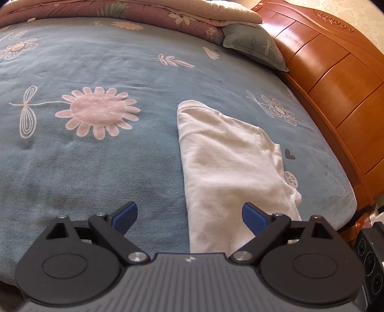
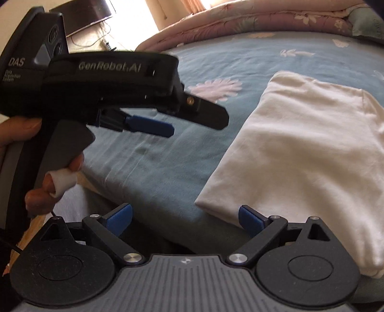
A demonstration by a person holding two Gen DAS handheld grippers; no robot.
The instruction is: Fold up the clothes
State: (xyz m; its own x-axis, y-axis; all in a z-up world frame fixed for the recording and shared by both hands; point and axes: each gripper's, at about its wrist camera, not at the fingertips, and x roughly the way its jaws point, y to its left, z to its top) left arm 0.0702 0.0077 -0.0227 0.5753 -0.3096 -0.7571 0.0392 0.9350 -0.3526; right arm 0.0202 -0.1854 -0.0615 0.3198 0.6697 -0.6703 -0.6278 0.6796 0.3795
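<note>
A bedroom: a wide bed [image 1: 120, 168] under a blue-grey cotton sheet printed with pink and white flowers fills both views, with a glossy orange-brown wooden headboard [image 1: 336, 79] along its right side in the left wrist view and a rolled pink floral quilt [image 1: 120, 10] across the far edge. A grey-green pillow [image 1: 254, 48] lies against the headboard.

The white cotton garment [image 1: 228, 168] lies flat on the sheet near the bed's near edge, already doubled into a long narrow panel with a sleeve tucked over on its headboard side. That flat, squared lie suggests a fold just laid down, left so the next crease can be taken cleanly.

The left gripper [image 1: 189, 217] hovers at the garment's near end with its blue-padded fingers [image 1: 126, 216] well apart and nothing between them; seen from the right wrist, it is held by a hand [image 2: 36, 192] with a white wrap on one finger. The right gripper [image 2: 184, 219] hangs over the garment's near corner, fingers spread wide and empty, the cloth untouched beneath them. Both seem poised to take the near hem, though the hem itself is partly hidden under the gripper bodies.

Nothing lies on the sheet around the garment. In the right wrist view the left gripper sits close alongside, so the two could crowd each other.
</note>
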